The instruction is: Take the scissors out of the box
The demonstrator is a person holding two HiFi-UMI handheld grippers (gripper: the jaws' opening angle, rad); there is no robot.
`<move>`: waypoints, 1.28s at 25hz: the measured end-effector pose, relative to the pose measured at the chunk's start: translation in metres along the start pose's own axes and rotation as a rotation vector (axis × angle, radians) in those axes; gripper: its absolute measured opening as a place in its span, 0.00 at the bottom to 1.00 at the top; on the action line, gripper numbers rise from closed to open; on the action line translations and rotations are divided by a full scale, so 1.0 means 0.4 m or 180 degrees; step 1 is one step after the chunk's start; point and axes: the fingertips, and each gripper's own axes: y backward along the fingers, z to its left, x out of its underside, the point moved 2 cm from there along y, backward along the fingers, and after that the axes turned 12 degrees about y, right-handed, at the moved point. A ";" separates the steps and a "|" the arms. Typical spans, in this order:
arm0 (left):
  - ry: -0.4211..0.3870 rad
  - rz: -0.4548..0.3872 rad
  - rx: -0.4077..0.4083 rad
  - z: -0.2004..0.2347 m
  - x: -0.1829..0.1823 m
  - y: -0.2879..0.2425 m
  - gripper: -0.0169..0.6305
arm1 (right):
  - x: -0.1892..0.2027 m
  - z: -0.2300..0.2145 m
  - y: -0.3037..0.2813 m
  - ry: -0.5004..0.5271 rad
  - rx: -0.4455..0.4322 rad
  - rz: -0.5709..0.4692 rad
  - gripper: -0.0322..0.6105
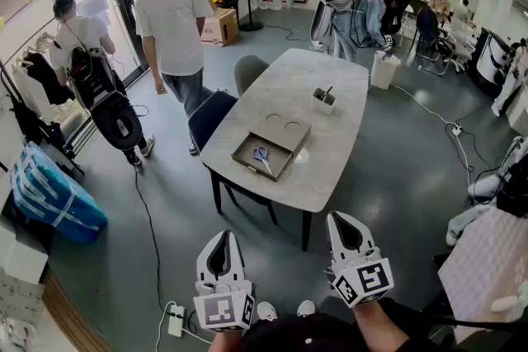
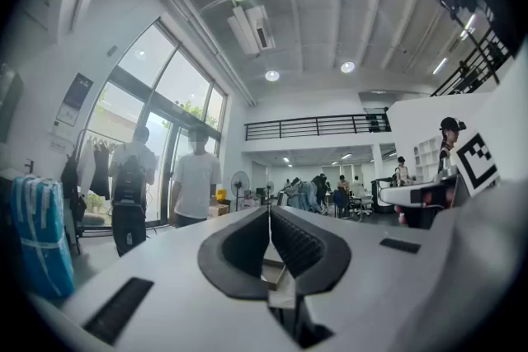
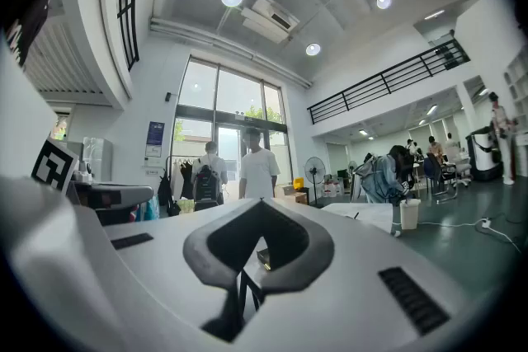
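Your left gripper [image 1: 221, 237] and right gripper [image 1: 335, 218]: both jaws fully closed, nothing held, both short of the table [image 1: 330, 86]. Scissors [image 1: 261, 156] lie inside the open box [image 1: 246, 149], by the tabletop's near-left edge.

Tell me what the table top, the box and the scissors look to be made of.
Table top: pale grey, matt, faintly mottled, probably stone or a stone-look laminate. Box: flat brown with a dull surface, likely cardboard or thin wood; too small to settle. Scissors: blue handles, probably plastic, with pale blades that look like metal.
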 end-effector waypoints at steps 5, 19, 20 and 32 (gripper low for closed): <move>0.0004 0.0003 -0.0009 0.001 0.012 -0.002 0.05 | 0.008 -0.001 -0.003 0.0005 -0.0002 -0.0009 0.04; 0.0044 0.0011 0.0065 0.042 -0.003 -0.024 0.05 | -0.004 0.042 -0.034 0.0008 0.0018 -0.0020 0.04; 0.0042 0.0012 0.0077 0.048 -0.004 -0.025 0.05 | -0.004 0.048 -0.038 0.0008 0.0031 -0.0020 0.04; 0.0074 0.0051 0.0159 0.158 0.012 -0.037 0.05 | 0.052 0.117 -0.083 -0.0065 0.0207 0.0109 0.04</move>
